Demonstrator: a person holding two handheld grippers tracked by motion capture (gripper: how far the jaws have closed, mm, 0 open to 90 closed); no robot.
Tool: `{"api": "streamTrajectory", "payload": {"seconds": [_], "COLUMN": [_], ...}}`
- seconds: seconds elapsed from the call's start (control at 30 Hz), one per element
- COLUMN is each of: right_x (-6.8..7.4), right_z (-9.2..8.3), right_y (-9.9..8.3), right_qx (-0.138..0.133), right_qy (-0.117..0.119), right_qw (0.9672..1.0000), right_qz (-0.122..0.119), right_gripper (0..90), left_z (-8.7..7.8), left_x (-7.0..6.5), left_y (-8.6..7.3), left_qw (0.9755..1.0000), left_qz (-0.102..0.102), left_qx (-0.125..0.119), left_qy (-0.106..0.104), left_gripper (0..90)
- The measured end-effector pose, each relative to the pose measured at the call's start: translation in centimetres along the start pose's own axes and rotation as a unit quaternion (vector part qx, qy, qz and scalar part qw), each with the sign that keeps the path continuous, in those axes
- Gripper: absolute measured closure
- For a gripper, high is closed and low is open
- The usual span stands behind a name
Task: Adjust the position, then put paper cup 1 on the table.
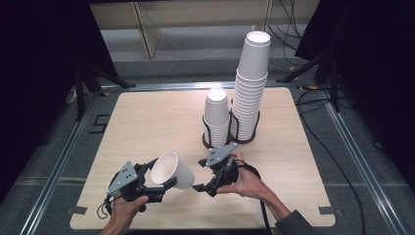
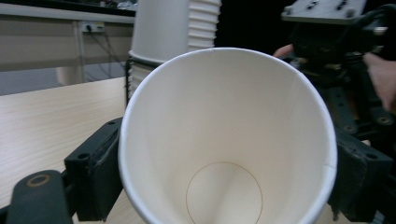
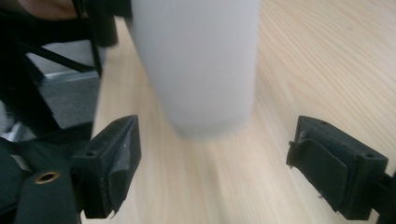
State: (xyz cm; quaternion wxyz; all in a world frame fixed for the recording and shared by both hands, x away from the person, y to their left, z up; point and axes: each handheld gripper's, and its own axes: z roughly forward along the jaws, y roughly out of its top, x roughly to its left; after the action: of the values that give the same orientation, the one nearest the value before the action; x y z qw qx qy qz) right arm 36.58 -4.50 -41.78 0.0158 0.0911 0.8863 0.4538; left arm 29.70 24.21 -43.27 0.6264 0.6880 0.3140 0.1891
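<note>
Dark curtains ring the pale wooden counter [image 1: 161, 117]. Left tool [image 1: 161, 188] clamps the paper cup [image 1: 171, 170] at its rim, tipped sideways above the surface; right tool [image 1: 199, 174] gapes empty by its base. Keep the squeeze light before carrying it to the short stack [image 1: 217, 117] beside the tall stack [image 1: 250, 83].

The two cup stacks [image 1: 238, 98] in their black holder [image 1: 230, 139] block the far middle of the table [image 1: 147, 117], while its left half and right edge lie bare.

Matt white paper cup [image 1: 171, 170]; smooth pale wood-grain table [image 1: 147, 117]; black plastic claws.
</note>
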Motion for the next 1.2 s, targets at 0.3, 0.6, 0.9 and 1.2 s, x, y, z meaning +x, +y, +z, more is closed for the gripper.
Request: {"api": "streamTrajectory", "payload": {"seconds": [0.3,0.6,0.9,1.2], "right_x": [0.1,0.5,0.7,1.0], "right_z": [-1.9,-2.7,-3.3,-3.8], "right_y": [-2.1,-3.3,-4.3,-5.2], "right_qx": [0.032,0.053,0.057,0.069], "right_qy": [-0.055,-0.082,-0.089,-0.102], "right_qw": [0.9979,0.9950,0.9937,0.9913], "right_qz": [0.014,0.023,0.037,0.045], "right_gripper": [19.6,20.3,20.1,19.7], "left_z": [0.1,0.6,1.4,3.4], "left_x": [1.0,3.3,5.6,7.2], "left_y": [0.2,0.6,0.9,1.7], "left_qw": [0.9972,0.9925,0.9878,0.9838], "left_qz": [0.026,0.027,0.021,0.024], "left_qx": [0.035,0.057,0.069,0.077], "left_qy": [0.061,0.104,0.138,0.160], "left_gripper": [12.9,12.8,12.9,12.7]}}
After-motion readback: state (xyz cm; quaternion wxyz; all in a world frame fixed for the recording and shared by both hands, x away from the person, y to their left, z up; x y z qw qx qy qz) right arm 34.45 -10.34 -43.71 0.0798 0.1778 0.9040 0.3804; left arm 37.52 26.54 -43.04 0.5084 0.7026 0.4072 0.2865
